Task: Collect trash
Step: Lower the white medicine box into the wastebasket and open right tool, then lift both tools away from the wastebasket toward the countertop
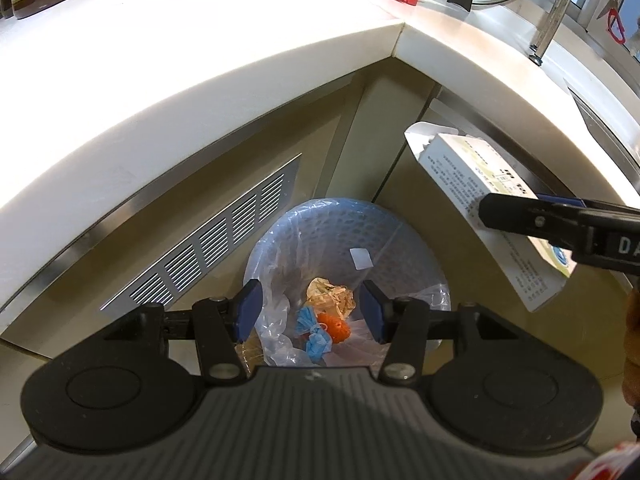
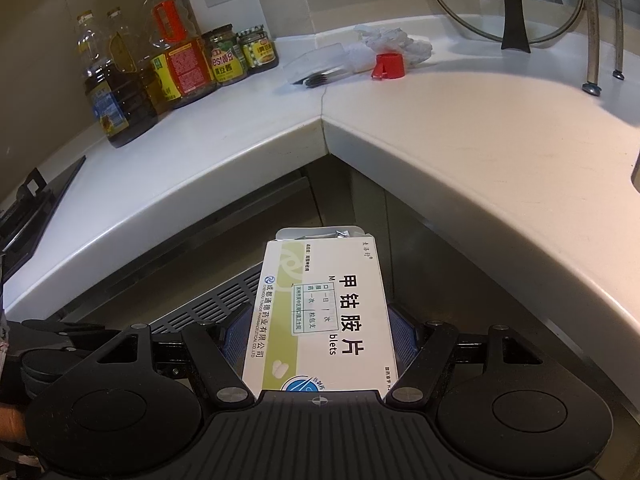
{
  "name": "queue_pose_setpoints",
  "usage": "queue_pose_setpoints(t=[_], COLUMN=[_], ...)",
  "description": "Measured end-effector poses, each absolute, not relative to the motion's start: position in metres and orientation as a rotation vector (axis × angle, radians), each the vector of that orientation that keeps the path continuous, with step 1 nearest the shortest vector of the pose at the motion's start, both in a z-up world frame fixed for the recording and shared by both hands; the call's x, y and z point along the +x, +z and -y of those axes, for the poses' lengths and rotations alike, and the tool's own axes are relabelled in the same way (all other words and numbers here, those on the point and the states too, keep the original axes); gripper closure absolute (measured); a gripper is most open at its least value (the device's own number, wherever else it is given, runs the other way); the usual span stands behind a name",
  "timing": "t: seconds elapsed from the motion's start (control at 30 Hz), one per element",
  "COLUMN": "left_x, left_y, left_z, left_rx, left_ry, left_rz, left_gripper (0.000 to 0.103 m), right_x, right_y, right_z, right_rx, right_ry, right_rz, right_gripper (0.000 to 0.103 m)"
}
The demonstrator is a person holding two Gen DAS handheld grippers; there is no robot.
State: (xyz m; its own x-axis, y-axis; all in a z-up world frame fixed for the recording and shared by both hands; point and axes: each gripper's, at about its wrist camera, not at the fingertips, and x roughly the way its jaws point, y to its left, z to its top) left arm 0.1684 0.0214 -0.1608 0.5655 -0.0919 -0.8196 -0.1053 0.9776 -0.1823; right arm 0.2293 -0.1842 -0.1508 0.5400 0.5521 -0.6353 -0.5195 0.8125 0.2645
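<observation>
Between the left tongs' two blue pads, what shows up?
In the left wrist view, the open left tongs frame the lined trash bin below: crumpled tan paper, blue wads and an orange piece lie inside it.

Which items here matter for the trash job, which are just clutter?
Job:
- pill box, shut in right gripper
- bin, lined, already holding scraps
- left gripper, open above the bin
- red cap and crumpled wrap, likely trash

Clutter:
- oil bottles
- jars
- pot lid
- fork
</observation>
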Motion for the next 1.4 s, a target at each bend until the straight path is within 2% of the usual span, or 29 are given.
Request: queue_pose_setpoints(t=[0.63, 1.4], left_x=[0.166, 0.163], left_y=[-0.162, -0.159], left_z=[-0.034, -0.029], left_rx=[-0.233, -0.229], left_ry=[0.033, 0.023], left_rz=[-0.979, -0.964], left_gripper=[0.054, 0.054], right_x=[0.253, 0.238], right_y=[-0.177, -0.176], right_z=[0.166, 0.175], right_rx=[0.033, 0.007], right_ry=[0.644, 0.636], right_rz=[-0.838, -0.845], right_gripper=[0.031, 0.031])
